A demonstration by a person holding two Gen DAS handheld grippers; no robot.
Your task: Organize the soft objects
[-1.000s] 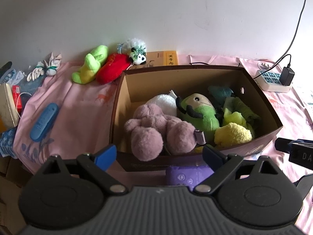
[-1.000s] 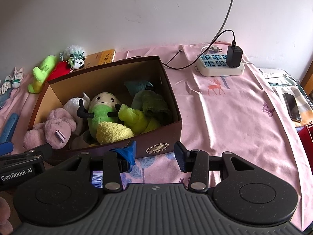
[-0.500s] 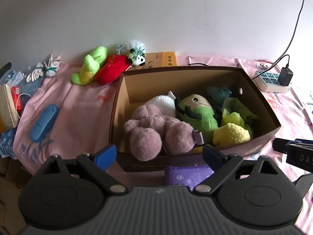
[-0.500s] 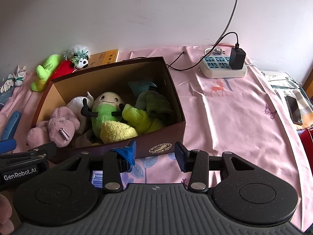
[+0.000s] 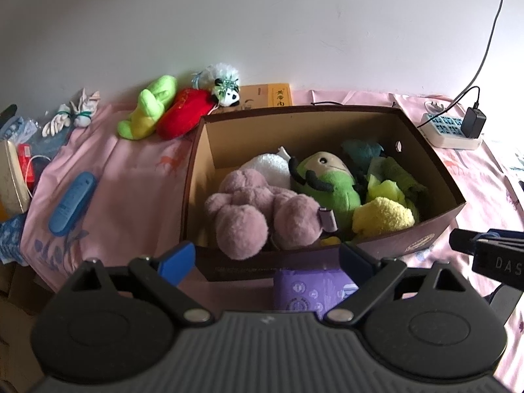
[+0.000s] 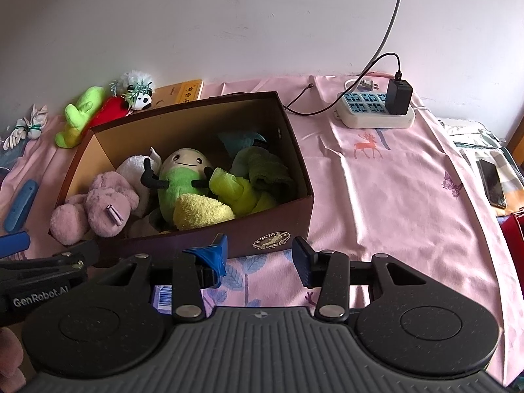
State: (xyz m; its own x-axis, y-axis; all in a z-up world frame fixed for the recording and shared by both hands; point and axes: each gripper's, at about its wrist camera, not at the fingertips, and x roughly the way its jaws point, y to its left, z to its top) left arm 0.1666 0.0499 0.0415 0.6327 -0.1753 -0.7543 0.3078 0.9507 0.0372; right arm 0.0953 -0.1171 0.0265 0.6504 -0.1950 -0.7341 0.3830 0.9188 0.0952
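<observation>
A brown box (image 5: 435, 229) sits on a pink cloth (image 6: 393, 196) that covers the table. The box is open at the top and full of soft toys. A fluffy pink toy (image 5: 252, 216) lies at the left end, with a white toy (image 5: 267, 165) just behind it. A green doll (image 5: 330, 180) with a tan face and black arms leans in the middle. A yellow fuzzy toy (image 5: 383, 217) lies near the front wall, and green cloths (image 6: 262, 167) are bunched at the right end. A blue-green thing (image 5: 360, 149) peeks out at the far right corner, but I cannot tell what it is.

3 toys lie outside the box, far off by the wall on the left. A lime green toy (image 5: 149, 111) touches a red toy (image 5: 185, 113), and a little panda toy (image 5: 226, 93) rests at the red one's far end. A yellow book (image 5: 275, 96) lies behind the box. White gloves (image 5: 70, 116) lie further left, and a blue case (image 5: 72, 203) lies on the cloth, left of the box.

The left gripper (image 5: 267, 257) hangs just in front of the box. Its jaws are spread wide and hold nothing. A purple pack (image 5: 311, 290) lies under it, near the box.

The right gripper (image 6: 258, 253) hangs by the near right corner of the box. Its jaws are partly spread and hold nothing.

A white power strip (image 6: 370, 113) with a black plug (image 6: 398, 96) sits far right on the cloth. A phone (image 6: 493, 183) lies at the right edge.
</observation>
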